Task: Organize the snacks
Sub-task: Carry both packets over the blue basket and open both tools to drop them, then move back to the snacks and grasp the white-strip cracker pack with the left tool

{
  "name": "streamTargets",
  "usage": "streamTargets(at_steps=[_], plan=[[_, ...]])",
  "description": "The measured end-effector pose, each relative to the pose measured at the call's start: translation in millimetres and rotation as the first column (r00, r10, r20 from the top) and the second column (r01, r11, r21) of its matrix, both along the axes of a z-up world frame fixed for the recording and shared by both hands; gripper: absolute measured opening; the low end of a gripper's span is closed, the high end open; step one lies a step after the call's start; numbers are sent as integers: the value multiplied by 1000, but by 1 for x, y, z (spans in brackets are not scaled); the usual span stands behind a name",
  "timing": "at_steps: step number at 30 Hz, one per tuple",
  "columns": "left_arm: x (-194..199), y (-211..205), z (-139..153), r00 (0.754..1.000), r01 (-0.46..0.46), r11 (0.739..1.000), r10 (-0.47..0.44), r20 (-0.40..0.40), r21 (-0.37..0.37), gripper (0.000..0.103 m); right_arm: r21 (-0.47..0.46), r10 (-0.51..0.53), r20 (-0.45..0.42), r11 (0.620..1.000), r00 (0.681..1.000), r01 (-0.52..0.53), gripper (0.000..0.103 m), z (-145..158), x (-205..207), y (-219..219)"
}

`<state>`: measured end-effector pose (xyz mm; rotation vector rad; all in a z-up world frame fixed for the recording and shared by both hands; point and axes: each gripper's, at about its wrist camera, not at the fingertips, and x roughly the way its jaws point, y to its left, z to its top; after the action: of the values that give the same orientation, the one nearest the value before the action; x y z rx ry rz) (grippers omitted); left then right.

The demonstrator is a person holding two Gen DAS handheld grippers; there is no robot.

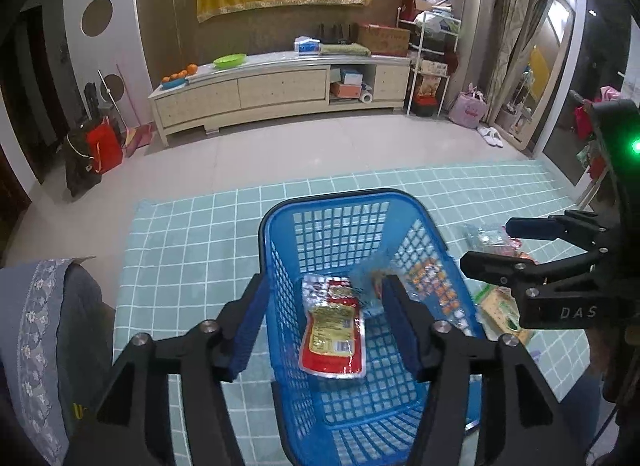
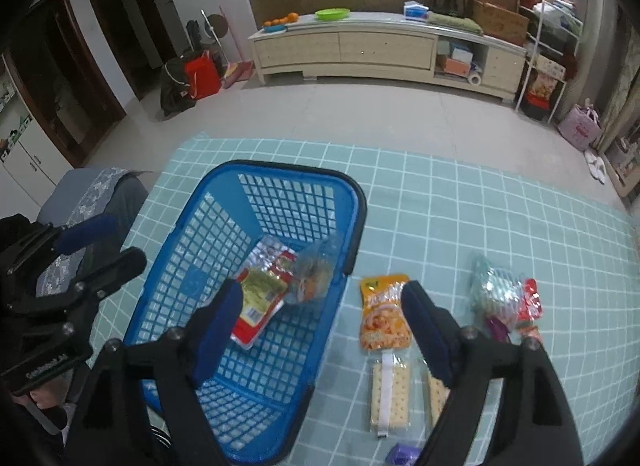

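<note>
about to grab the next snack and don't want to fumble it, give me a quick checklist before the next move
1. Left gripper empty, fingers apart above the blue basket: ok.
2. Right gripper empty, fingers apart: ok.
3. Red and yellow packet and clear packet inside the basket: ok.
4. Orange snack bag lying flat on the checked cloth, unobstructed: ok.
5. Cracker pack clear of the basket: ok.
6. Purple item at the near edge fully visible: not ok, cut off.
</note>
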<state>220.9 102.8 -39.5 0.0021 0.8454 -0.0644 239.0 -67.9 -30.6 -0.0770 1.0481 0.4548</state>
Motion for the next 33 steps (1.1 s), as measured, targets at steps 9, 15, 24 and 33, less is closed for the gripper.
streamTargets(at_steps=[9, 15, 24, 33], plan=[[-43, -26, 23, 999, 34, 999, -34, 38, -9, 69, 20, -35, 38, 999, 999, 34, 85, 28, -40, -35], [-67, -56, 31, 996, 77, 997, -76, 51, -19, 77, 25, -76, 70, 997, 995, 75, 85, 39, -69, -69], [-88, -109, 16, 989, 141, 990, -140, 45, -11, 79, 44, -86, 125, 996, 988, 81, 85, 35, -103, -119], [-103, -159, -25, 985, 172, 984, -173, -15, -43, 79, -18, -140, 78, 990, 987, 142, 85, -1, -115, -165]])
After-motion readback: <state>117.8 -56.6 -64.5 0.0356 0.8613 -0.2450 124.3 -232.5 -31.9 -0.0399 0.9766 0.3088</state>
